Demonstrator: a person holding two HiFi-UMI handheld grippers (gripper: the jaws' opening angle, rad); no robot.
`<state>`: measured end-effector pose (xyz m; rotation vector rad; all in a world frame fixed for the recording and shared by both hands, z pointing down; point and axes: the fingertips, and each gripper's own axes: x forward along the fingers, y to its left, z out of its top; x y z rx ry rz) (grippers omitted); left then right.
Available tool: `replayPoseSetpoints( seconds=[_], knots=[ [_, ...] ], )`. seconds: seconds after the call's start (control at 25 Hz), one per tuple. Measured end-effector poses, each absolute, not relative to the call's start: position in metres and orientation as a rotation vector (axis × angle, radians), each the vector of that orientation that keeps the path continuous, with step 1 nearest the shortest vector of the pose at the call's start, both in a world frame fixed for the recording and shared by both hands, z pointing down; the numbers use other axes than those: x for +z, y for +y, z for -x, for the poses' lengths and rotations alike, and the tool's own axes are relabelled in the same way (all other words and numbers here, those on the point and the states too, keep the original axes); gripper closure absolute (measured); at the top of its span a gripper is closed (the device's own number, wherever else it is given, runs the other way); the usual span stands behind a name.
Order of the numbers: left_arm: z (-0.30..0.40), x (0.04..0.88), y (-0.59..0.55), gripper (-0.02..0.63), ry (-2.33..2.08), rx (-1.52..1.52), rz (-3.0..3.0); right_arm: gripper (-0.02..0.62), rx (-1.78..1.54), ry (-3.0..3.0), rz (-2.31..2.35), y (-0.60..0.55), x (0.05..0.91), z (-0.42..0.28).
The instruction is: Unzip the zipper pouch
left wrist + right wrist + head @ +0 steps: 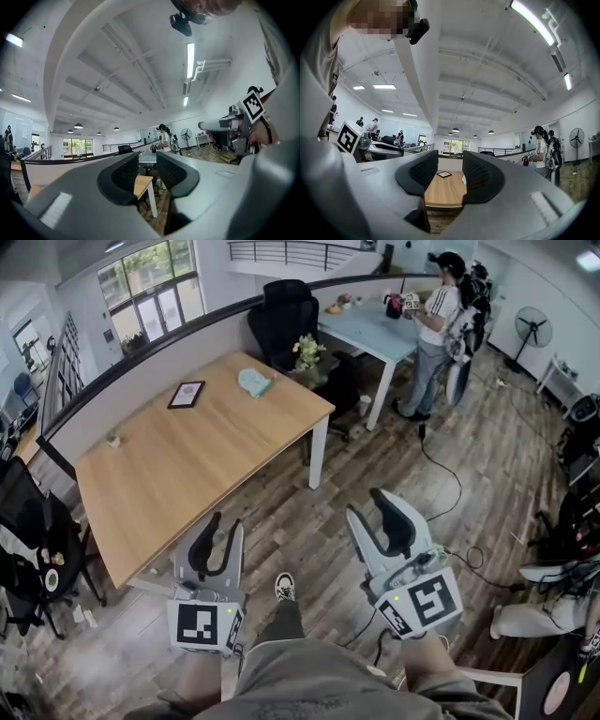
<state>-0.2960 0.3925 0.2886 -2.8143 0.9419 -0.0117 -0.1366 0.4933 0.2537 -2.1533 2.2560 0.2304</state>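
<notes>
Left hand-held gripper (228, 521) and right hand-held gripper (367, 502) are hovering released, empty, not yet reaching the pouch (255, 382) near the far edge of the counter (187, 465).

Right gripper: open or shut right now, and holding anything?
Open and empty. Its own view shows the right gripper with jaws apart, only the distant wooden table visible through the gap.
</notes>
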Motion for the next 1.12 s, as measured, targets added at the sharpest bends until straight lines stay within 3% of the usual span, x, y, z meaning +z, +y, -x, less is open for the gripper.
replayPoseSetpoints(
  seconds=[1.12],
  knots=[
    [0.210,0.293,0.074,0.485,0.952,-0.124,2.822,0.449,0.089,2.403,2.154,0.160,0.274,0.051]
  ],
)
